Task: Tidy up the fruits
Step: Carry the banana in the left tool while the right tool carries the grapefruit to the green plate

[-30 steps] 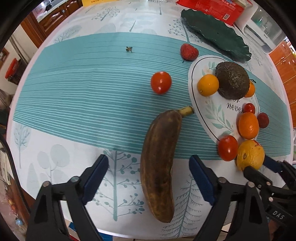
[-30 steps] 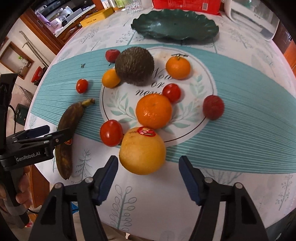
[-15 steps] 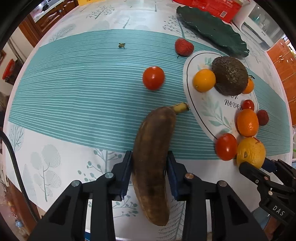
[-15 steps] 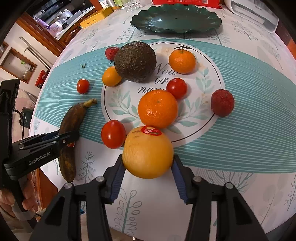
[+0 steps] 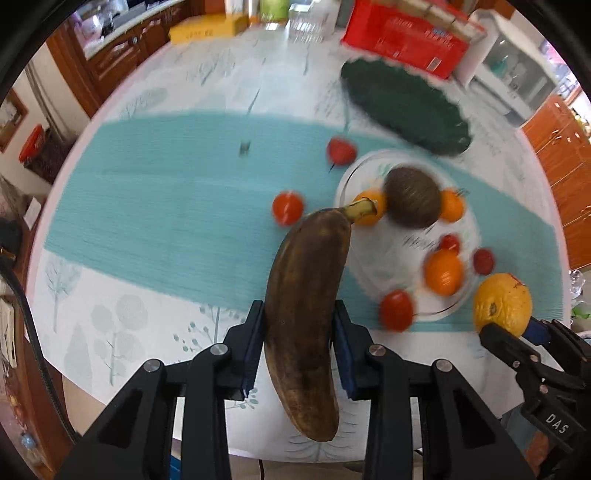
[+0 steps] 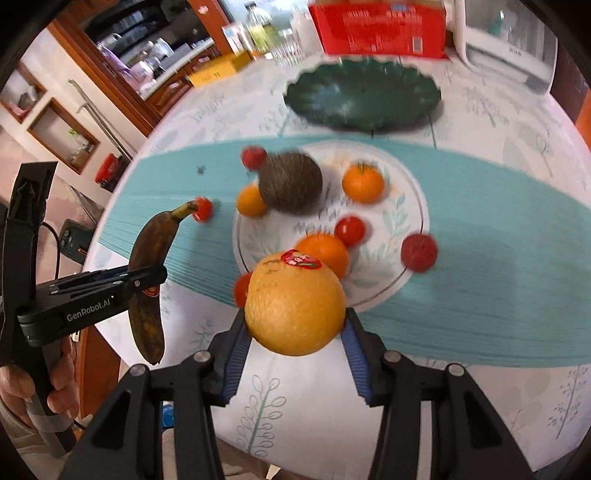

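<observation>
My left gripper is shut on a brown overripe banana and holds it above the table; it also shows in the right wrist view. My right gripper is shut on a large orange with a red sticker, lifted off the table; the orange also shows in the left wrist view. The white plate holds an avocado, small oranges and a tomato. An empty dark green plate sits behind it.
Loose tomatoes and a strawberry lie on the teal cloth beside the white plate. A red box and a white appliance stand at the table's far edge. Wooden cabinets stand to the left.
Both grippers have lifted their fruit off the table: the banana rose with the left gripper, the large orange rose with the right gripper. The views are now motion-blurred.
</observation>
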{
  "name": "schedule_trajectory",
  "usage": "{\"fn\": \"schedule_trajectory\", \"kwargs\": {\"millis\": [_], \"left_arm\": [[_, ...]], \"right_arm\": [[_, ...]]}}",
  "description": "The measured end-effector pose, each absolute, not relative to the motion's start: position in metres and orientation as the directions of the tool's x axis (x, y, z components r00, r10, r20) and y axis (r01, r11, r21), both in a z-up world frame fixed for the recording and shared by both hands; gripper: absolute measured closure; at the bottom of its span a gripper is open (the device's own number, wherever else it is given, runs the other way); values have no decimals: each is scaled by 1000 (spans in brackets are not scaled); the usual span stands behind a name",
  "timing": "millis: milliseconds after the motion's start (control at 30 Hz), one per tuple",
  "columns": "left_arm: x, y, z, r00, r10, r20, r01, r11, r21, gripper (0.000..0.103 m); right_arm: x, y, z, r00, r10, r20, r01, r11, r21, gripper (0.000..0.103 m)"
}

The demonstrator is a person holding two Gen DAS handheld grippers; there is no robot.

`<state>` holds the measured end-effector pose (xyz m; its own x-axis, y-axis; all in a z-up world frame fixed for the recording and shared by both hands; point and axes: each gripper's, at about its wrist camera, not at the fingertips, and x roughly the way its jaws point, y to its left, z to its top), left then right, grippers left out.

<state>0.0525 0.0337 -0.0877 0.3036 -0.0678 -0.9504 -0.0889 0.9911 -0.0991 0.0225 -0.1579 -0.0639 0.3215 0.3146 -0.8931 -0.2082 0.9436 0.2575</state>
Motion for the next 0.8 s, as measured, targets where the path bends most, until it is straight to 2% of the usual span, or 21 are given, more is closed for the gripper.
{"fn": "schedule_trajectory", "kwargs": {"millis": [200,467,633,800], "left_arm": [[69,18,-15,420,-64,-905,-51,994,-94,70],[114,7,78,540,-81,-838,16,996,-87,70],[159,-7,99,569,-80,-819,68,996,-50,70],[219,-19,78,551,-99,-828,115,992,-42,70]], "right_arm": [[41,-173,-9,416,332,-847,-245,938,247,55],[107,-200,76,580,277,-766,-238,957,167,54],[161,-207,90,613,229,-756,-193,971,138,54],[225,-211,62,602,147,-785,-103,989,106,54]]}}
